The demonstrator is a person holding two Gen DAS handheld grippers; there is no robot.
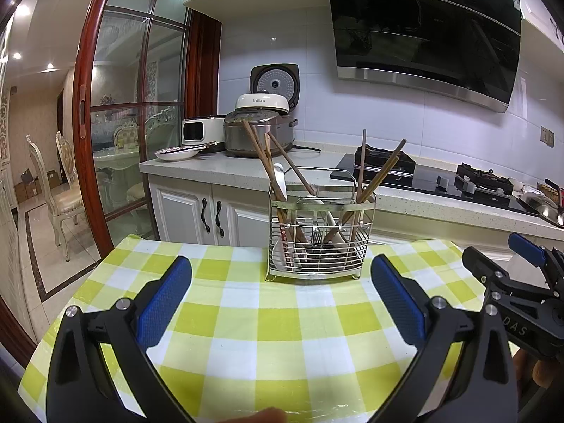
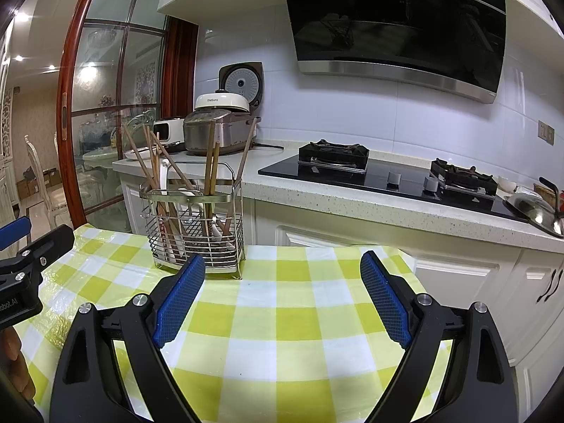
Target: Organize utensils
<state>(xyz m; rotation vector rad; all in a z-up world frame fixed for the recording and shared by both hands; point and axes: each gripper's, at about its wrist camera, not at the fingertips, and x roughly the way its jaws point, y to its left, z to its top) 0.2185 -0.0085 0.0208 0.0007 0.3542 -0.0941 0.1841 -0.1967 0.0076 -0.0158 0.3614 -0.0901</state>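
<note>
A wire rack (image 1: 319, 238) stands at the far edge of a table with a green-and-white checked cloth (image 1: 282, 335). In the left wrist view it sits at twelve o'clock, just beyond the left gripper (image 1: 281, 292), whose blue pads are spread wide with only cloth between them. Wooden chopsticks (image 1: 262, 155) lean to eleven o'clock in the rack's left part, more chopsticks (image 1: 379, 176) lean to one o'clock on its right, and a white spoon (image 1: 280, 181) stands among them.

In the right wrist view the rack is at eleven o'clock from the right gripper (image 2: 282, 292), near its left pad. That gripper's jaws also stand apart and hold nothing. Behind the table runs a counter (image 1: 246, 171) with a rice cooker (image 1: 259, 130) and a gas stove (image 2: 387, 176).
</note>
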